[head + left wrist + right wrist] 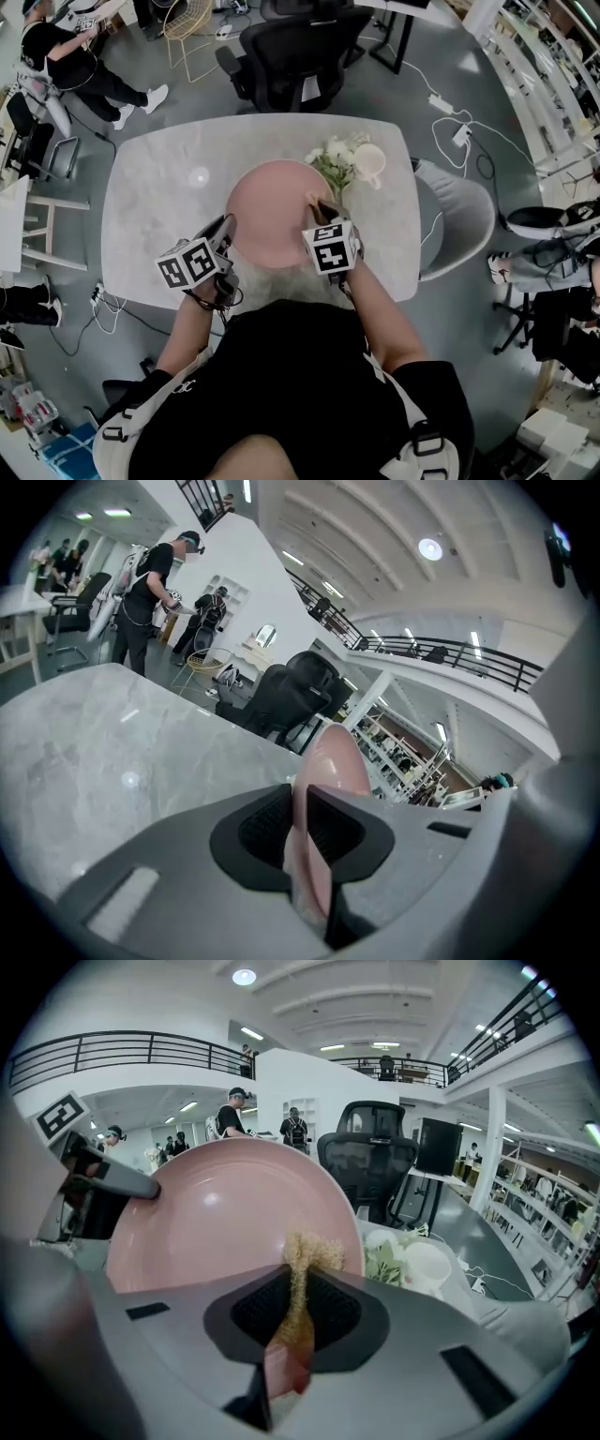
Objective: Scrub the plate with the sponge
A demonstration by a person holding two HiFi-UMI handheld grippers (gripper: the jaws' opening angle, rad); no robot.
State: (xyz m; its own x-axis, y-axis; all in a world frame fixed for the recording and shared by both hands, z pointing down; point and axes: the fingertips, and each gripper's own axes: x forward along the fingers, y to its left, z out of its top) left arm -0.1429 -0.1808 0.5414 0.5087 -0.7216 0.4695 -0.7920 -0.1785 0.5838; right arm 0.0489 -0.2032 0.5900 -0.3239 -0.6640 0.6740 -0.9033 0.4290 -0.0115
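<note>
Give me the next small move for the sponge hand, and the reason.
Probably press the sponge onto the plate and begin rubbing its face: the left tool grips the plate's rim, holding it tilted up, and the right tool holds the sponge just before it.

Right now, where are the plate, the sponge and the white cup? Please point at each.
plate (225, 1213): right gripper view, middle of its pink face.
sponge (308, 1252): right gripper view, its frayed yellow tip.
white cup (369, 162): head view, its body.
</note>
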